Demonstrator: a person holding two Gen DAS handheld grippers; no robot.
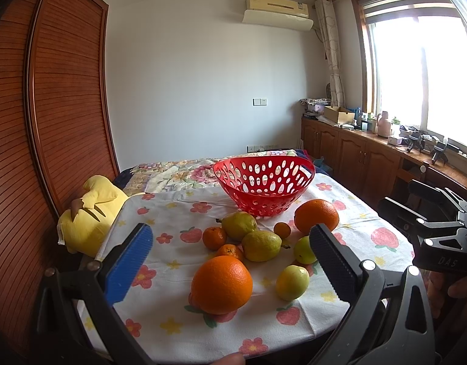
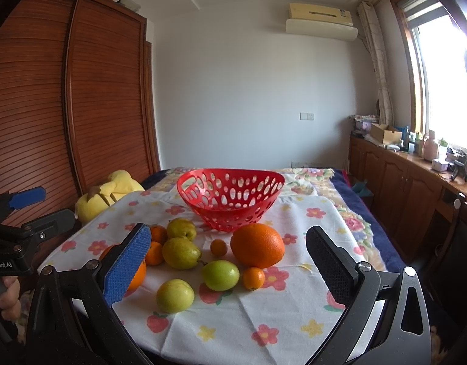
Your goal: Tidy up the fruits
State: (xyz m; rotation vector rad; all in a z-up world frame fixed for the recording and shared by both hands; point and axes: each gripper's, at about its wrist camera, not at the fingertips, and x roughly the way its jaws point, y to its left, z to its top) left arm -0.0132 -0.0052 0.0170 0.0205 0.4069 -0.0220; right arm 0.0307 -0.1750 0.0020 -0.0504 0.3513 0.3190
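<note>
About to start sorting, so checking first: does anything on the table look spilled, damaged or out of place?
Nothing spilled or damaged. The red basket stands upright and empty, all the fruit lies loose on the floral cloth before it. One oddity: a yellow plush toy slumps at the table's left edge.

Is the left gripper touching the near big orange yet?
Apart. The left wrist view shows the left gripper open, its fingers wide of the near orange on either side, with cloth visible between.

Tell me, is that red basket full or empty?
Empty. Through the holes of the red basket only its bare inside and the cloth behind show, and all the fruit, such as the big orange, lies outside on the tablecloth.
</note>
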